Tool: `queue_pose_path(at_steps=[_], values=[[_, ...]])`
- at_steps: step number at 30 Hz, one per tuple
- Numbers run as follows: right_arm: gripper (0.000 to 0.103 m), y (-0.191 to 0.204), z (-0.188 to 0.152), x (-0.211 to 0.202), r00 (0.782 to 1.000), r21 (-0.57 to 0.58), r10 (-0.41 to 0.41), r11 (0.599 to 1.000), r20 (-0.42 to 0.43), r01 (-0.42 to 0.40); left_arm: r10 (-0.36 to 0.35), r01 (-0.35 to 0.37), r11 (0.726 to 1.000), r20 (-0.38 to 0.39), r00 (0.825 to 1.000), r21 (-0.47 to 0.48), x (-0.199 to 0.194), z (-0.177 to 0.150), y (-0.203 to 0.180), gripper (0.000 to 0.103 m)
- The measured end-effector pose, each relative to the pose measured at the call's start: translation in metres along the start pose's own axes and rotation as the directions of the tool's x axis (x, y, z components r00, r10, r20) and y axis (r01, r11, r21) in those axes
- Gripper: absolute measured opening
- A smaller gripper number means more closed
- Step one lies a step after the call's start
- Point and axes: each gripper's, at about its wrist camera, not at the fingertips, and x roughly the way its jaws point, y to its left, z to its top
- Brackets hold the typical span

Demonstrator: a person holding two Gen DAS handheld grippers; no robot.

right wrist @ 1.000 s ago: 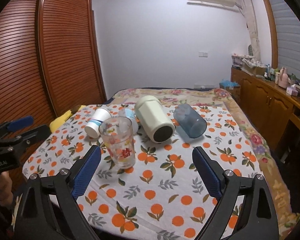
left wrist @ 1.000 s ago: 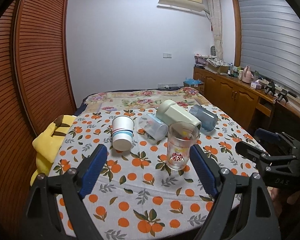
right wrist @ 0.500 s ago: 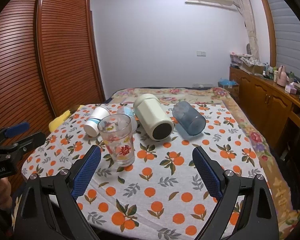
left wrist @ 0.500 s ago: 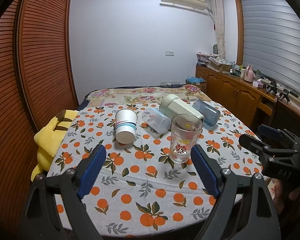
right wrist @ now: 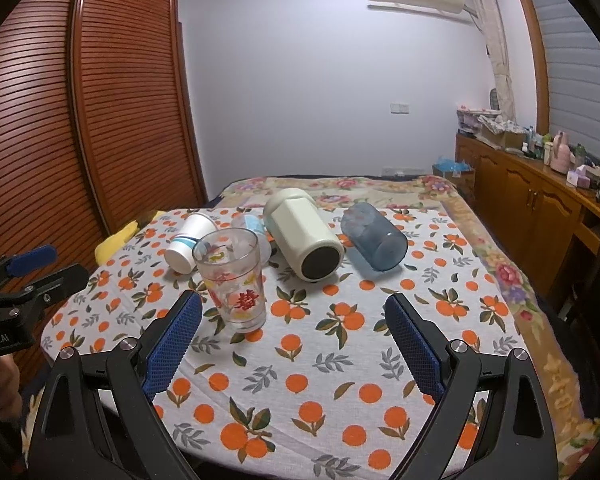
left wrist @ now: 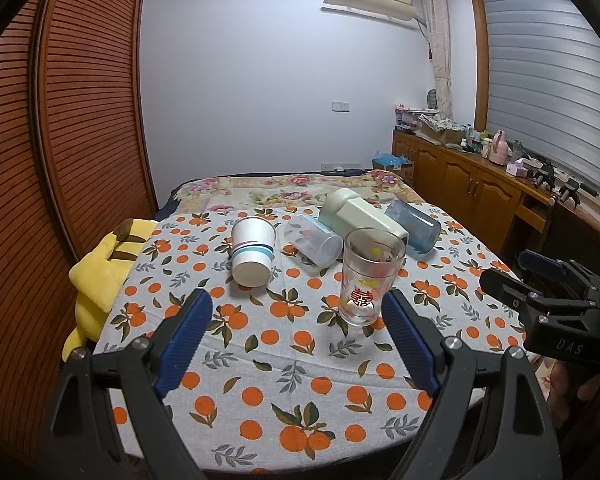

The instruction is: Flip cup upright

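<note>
A clear glass (left wrist: 366, 280) with a red character stands upright on the orange-print cloth (left wrist: 300, 360); it also shows in the right wrist view (right wrist: 236, 280). Behind it lie on their sides a white paper cup (left wrist: 253, 250), a clear plastic cup (left wrist: 312, 242), a cream cup (left wrist: 360, 212) and a blue-grey cup (left wrist: 414, 226). In the right wrist view the cream cup (right wrist: 302, 234) and the blue-grey cup (right wrist: 374, 236) face me. My left gripper (left wrist: 296, 332) and my right gripper (right wrist: 292, 334) are both open and empty, held back from the cups.
A yellow plush toy (left wrist: 100, 264) lies at the cloth's left edge. A slatted wooden wardrobe (left wrist: 60, 140) stands on the left. A wooden cabinet (left wrist: 480, 196) with clutter runs along the right wall. A floral bedspread (right wrist: 380, 188) lies behind the cups.
Both grippers have drawn back and up from the cups, so more of the cloth shows. The cups have not moved.
</note>
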Motion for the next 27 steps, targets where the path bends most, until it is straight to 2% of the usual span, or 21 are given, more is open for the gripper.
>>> queue_pose_path(at_steps=[27], values=[[0.094,-0.0025,-0.0011,-0.0034,1.000,0.003,-0.008,1.000,0.004,0.008,-0.001,0.001,1.000,0.007,1.000,-0.002,-0.0038,0.0024,-0.0002,0.088]])
